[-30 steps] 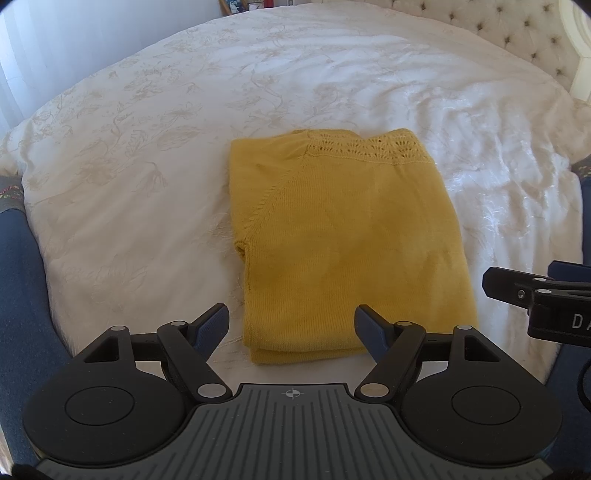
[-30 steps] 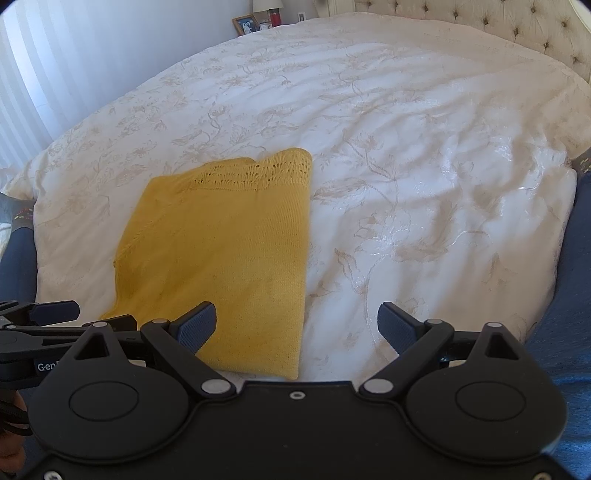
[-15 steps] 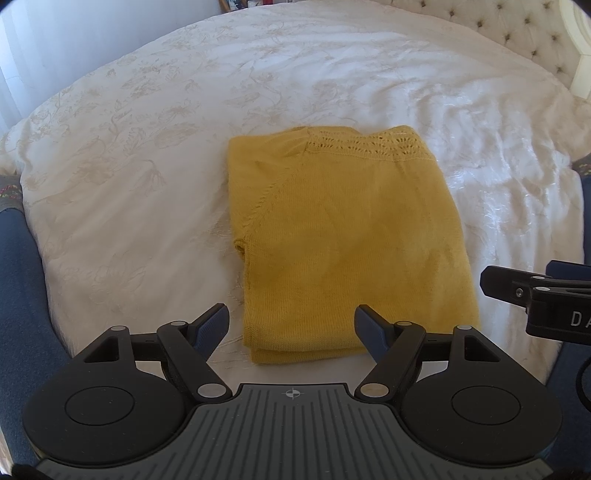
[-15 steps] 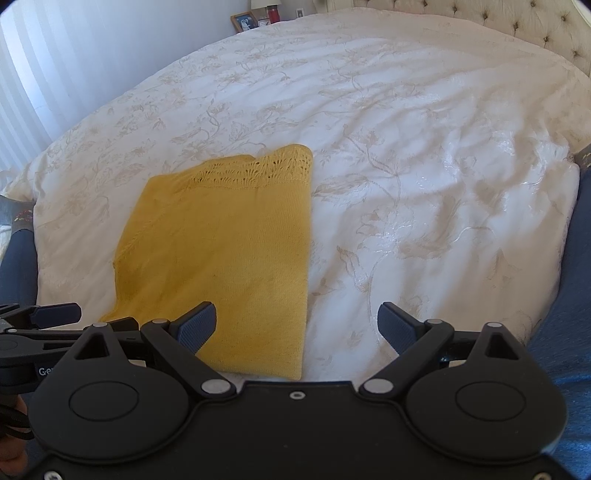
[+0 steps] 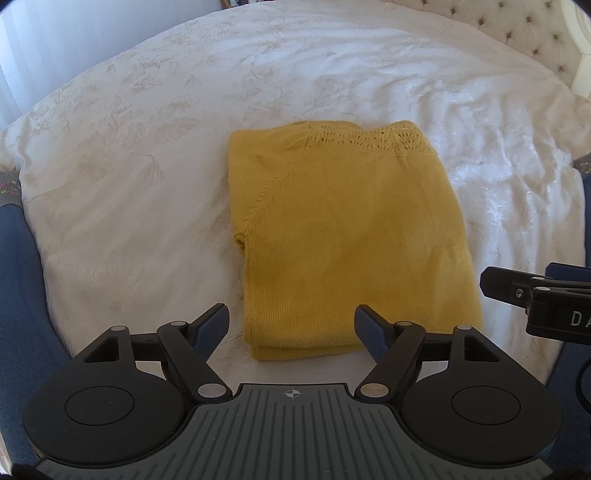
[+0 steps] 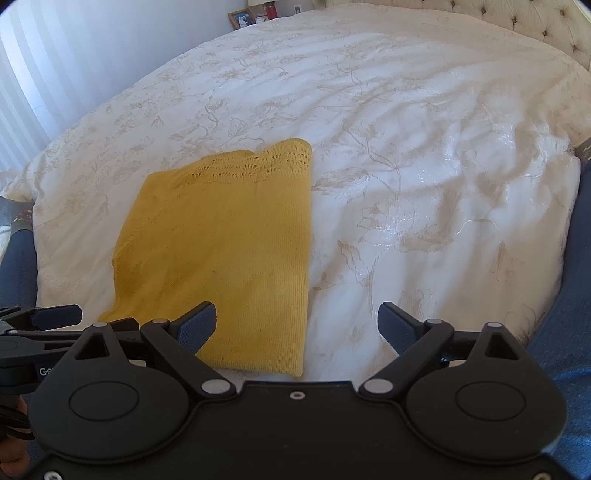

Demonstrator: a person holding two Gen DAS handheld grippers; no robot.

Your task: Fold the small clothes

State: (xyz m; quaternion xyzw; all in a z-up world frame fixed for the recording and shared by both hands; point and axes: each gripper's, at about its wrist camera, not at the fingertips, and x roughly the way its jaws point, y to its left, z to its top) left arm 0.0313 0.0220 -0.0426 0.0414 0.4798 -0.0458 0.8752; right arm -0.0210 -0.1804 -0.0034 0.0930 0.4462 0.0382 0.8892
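The left gripper (image 5: pixel 291 326) is held low over the near edge of the bed, its blue-padded fingers spread wide apart and holding nothing. The near hem of a folded yellow knit sweater (image 5: pixel 343 236) lies in line with the gap between them, which suggests the tool is lined up to take that hem or has just let it go.

The right gripper (image 6: pixel 297 326) sits beside it, equally wide and empty. Its left finger (image 6: pixel 195 325) hangs over the sweater's near right corner, and its right finger over bare bedding. From the left camera, part of this right tool shows at the frame's right edge, close to the sweater's right side.

The sweater lies flat in a neat rectangle near the foot of the bed, layered edges visible at the near end, a lace-patterned band across the far end and a raglan sleeve seam slanting on the left. It rests on a white floral-embroidered bedspread (image 6: pixel 424 166). Judging by its compact shape, most folding seems done; perhaps one more fold remains.

Farther off are a tufted headboard (image 5: pixel 532 40) and a framed photo (image 6: pixel 242 18) by the wall.
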